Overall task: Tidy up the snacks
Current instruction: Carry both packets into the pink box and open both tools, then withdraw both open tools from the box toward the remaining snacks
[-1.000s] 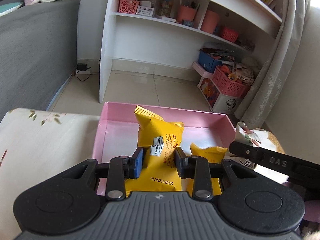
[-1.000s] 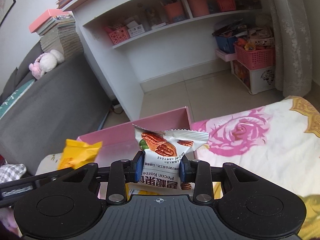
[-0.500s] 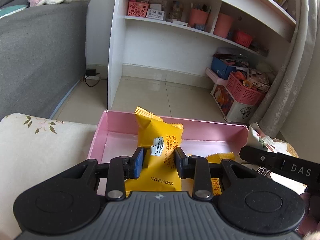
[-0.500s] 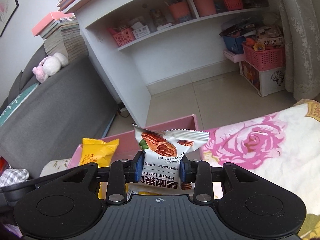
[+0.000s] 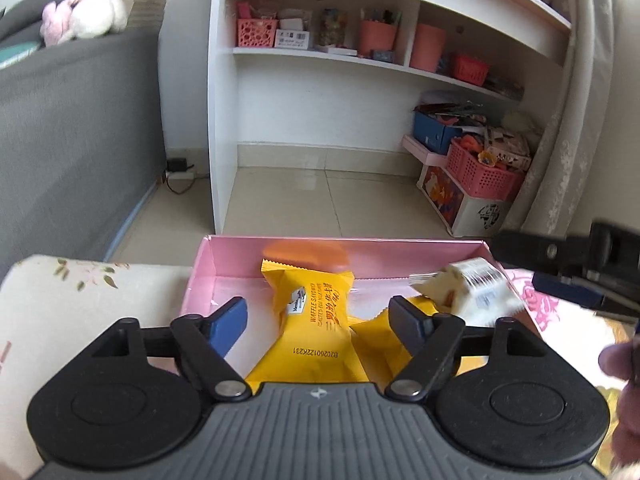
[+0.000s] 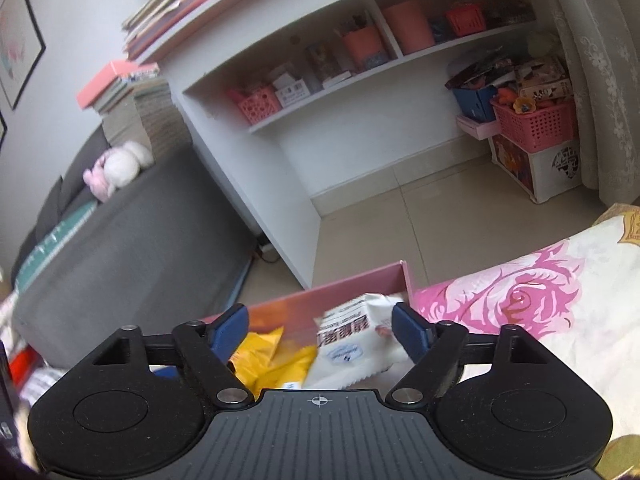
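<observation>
Tilting downward over pink box (image 5: 400, 245), both tools just opened, snack packets loose

The yellow waffle packet (image 5: 316, 312) is glossy plastic film with crimped ends, and the white pecan packet (image 6: 356, 340), blurred, looks the same. The pink box (image 5: 400, 258) seems smooth card; the flowered cloth (image 6: 520, 300) is matt.

My two wrist cameras sit close over the pink box (image 5: 400, 246), angled downward toward the far white shelf unit (image 6: 288, 184), both sharing box and shelves.
</observation>
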### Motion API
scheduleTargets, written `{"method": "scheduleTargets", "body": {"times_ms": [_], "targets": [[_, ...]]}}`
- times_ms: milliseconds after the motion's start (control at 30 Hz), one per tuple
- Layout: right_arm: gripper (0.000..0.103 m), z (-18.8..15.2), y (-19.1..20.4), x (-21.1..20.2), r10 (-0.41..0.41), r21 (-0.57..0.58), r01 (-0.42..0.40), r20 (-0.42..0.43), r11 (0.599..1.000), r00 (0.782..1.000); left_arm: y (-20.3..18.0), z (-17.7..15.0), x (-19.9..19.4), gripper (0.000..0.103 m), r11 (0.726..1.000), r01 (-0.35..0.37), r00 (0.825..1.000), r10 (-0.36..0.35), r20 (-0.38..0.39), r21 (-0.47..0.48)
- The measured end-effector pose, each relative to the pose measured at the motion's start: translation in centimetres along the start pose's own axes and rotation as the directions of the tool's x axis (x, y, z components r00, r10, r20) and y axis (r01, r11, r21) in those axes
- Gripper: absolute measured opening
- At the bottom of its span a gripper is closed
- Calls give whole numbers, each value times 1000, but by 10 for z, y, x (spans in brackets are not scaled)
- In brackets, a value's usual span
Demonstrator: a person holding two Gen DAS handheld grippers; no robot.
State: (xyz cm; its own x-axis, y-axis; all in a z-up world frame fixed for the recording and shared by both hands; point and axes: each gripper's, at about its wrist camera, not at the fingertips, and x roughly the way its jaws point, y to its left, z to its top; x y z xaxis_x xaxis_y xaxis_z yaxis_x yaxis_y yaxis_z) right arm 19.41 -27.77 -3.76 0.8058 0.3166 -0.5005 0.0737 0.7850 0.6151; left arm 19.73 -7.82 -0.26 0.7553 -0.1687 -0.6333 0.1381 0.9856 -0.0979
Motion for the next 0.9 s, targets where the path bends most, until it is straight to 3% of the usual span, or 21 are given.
{"method": "scheduleTargets", "body": {"times_ms": [267,900], "targets": [[88,-2,14,-18,-9,-9,9,-17,1000,1000,0,-2,-21,91,999,-11,1000,11,-17,32],[98,-33,75,-90,-121,-182,100,-106,978,987,17,-35,-91,103,999,7,999,-5,-54,42]]}}
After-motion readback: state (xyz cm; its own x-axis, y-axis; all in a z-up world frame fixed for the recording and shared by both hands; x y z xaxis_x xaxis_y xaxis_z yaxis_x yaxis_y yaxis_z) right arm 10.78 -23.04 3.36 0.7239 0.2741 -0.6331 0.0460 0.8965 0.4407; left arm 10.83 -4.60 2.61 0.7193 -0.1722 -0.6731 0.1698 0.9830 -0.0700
